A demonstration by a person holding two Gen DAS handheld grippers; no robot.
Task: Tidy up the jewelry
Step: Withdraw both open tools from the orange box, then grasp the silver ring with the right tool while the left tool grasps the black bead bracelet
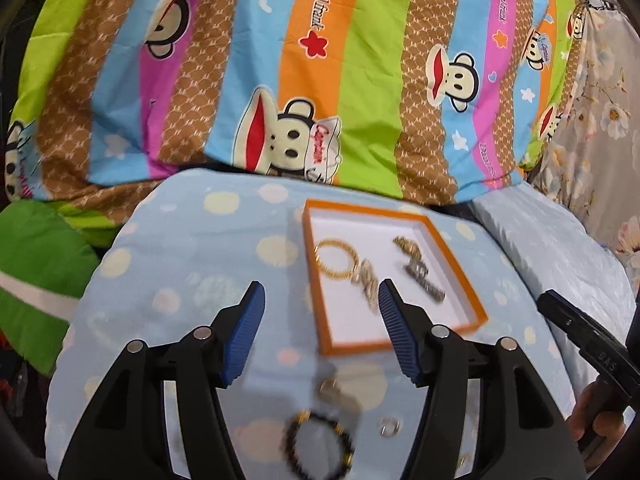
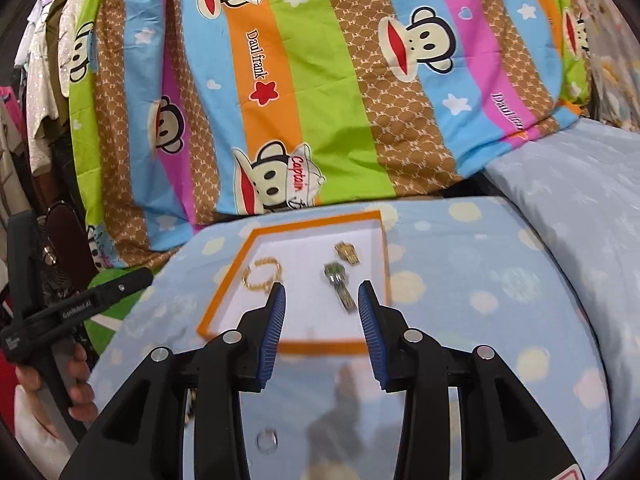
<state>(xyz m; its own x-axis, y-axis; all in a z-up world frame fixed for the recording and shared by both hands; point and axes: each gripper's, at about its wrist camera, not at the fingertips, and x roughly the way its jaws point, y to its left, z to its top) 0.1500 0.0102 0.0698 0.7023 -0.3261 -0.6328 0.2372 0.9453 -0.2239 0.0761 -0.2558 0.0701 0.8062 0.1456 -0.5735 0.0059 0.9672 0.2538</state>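
An orange-rimmed white tray lies on a pale blue dotted cushion. In it are a gold bangle, a glittery chain piece and a longer silver-gold piece. My left gripper hovers open over the tray's near left side, with nothing between its pads. On the cushion below it lie a black bead bracelet, a small ring and a blurred metal piece. In the right wrist view my right gripper is open and empty above the tray, near the bangle and the silver piece.
A striped cartoon-monkey quilt rises behind the cushion. To the right lies a pale blue pillow, and to the left a green cushion. Clothes hang at far left. A hand holds the other gripper's black body.
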